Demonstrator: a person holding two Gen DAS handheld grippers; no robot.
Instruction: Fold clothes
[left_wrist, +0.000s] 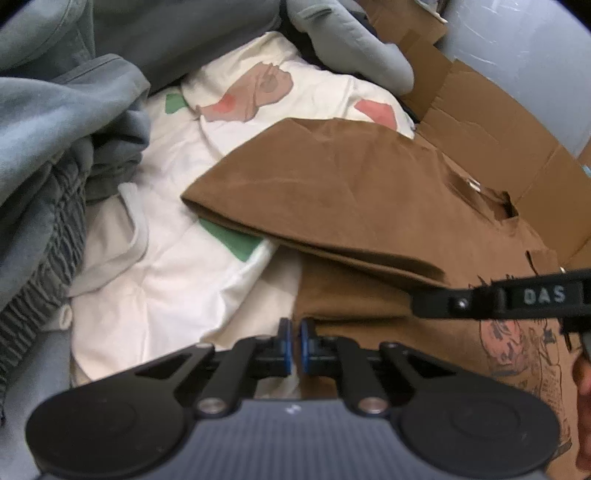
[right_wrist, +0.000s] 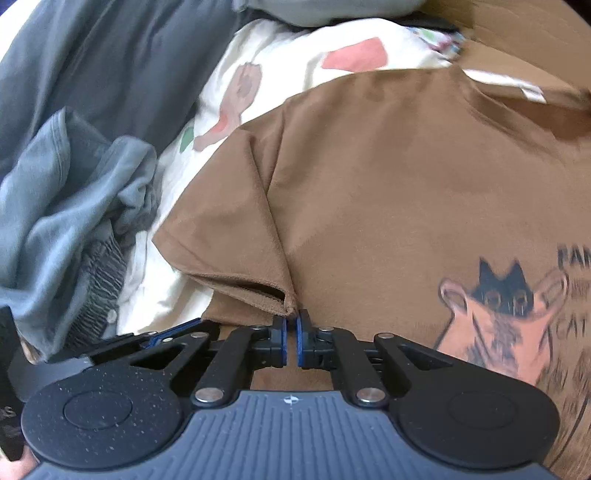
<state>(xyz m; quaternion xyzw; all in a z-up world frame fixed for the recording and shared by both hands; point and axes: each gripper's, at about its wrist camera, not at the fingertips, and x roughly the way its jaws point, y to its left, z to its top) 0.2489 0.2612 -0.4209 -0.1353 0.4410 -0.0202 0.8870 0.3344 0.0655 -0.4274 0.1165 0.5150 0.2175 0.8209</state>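
Note:
A brown T-shirt (left_wrist: 351, 192) with a cat print (left_wrist: 517, 350) lies spread over other clothes, its sleeve folded across the body. My left gripper (left_wrist: 294, 332) is shut on the shirt's side edge below the sleeve. In the right wrist view the same brown T-shirt (right_wrist: 406, 184) fills the middle, print (right_wrist: 502, 314) at the right. My right gripper (right_wrist: 291, 325) is shut on the sleeve hem corner (right_wrist: 284, 302) where it meets the body. The right gripper's black body (left_wrist: 498, 299) reaches in from the right in the left view. The left gripper's linkage (right_wrist: 110, 347) shows at the lower left.
A white printed garment (left_wrist: 166, 280) lies under the brown shirt. Blue-grey clothes (left_wrist: 55, 147) are piled at the left, and a grey garment (left_wrist: 351, 40) sits at the back. A cardboard box (left_wrist: 498, 129) stands behind and to the right. A hand (left_wrist: 583, 373) shows at the right edge.

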